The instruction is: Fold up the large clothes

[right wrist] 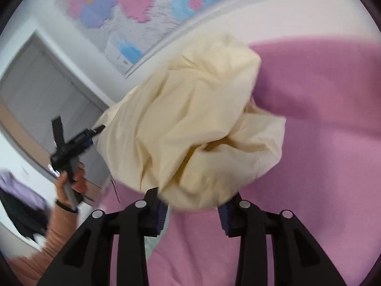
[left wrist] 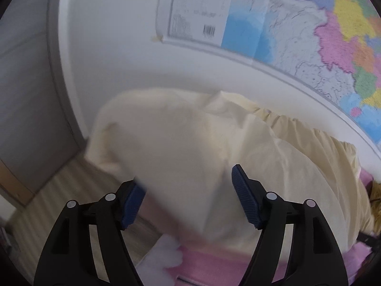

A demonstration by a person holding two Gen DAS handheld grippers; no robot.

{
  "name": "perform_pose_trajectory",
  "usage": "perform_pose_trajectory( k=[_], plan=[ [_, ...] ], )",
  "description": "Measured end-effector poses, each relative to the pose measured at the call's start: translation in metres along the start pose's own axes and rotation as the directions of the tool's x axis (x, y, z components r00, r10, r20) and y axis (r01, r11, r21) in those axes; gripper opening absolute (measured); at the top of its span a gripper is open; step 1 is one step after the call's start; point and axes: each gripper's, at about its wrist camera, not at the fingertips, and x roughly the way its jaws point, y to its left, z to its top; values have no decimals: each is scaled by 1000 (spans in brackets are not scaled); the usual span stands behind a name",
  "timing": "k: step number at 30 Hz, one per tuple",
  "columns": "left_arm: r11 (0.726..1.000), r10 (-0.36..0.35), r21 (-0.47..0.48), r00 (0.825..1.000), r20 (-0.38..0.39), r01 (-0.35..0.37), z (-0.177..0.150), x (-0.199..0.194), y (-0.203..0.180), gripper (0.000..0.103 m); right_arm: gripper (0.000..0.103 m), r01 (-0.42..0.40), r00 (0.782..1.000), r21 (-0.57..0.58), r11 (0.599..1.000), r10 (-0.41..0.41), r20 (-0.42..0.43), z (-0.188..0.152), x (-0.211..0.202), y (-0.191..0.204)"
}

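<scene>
Cream cloth, the garment, billows over the pink bed cover in the left wrist view, bunched toward twelve o'clock below the wall map, probably tossed out to spread flat. The left gripper tilts downward, jaws apart, pads clear of the fabric.

Right wrist view: the garment's lower edge drapes at twelve o'clock over the right gripper; I cannot tell whether its fingers pinch it. At nine o'clock a hand grips the other tool.

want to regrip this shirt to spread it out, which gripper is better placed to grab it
Probably the left gripper: its jaws stand wide with the cream shirt draped right between them. The right gripper is narrower and only meets a bunched lump at its tips, over the pink cover.
</scene>
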Motion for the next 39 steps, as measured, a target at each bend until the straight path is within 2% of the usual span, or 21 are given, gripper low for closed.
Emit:
perform_pose_trajectory(
  k=[3, 6, 8, 12, 17, 21, 24, 32, 39],
  plan=[
    [1000, 16, 13, 998, 66, -17, -14, -31, -1, 83, 44, 90, 996, -104, 990, -89, 9, 6, -14, 21],
    [997, -2, 74, 993, 117, -7, -29, -61, -15, 88, 45, 187, 982, -210, 960, -179, 58, 4, -32, 38],
    [993, -28, 115, 991, 134, 12, -38, -73, -27, 89, 46, 207, 976, -251, 946, -183, 113, 5, -45, 50],
    [976, -135, 185, 984, 112, 113, -46, -79, -58, 92, 49, 190, 973, -280, 941, -143, 179, 16, -52, 68],
    [965, -174, 208, 982, 66, 157, -51, -59, -94, 92, 48, 211, 971, -281, 936, -169, 169, 41, -8, 75],
    [967, -160, 208, 986, 36, 149, -58, -45, -113, 92, 44, 216, 975, -258, 942, -194, 108, 44, 30, 69],
    [971, -142, 198, 990, 19, 136, -64, -37, -119, 95, 44, 253, 967, -279, 926, -237, 89, 33, 46, 62],
    [980, -96, 176, 995, 1, 95, -74, -29, -121, 98, 45, 264, 964, -276, 924, -251, 82, 20, 48, 57],
    [988, -50, 143, 999, -5, 50, -79, -37, -121, 98, 60, 264, 963, -267, 927, -236, 133, 12, 34, 64]
  ],
)
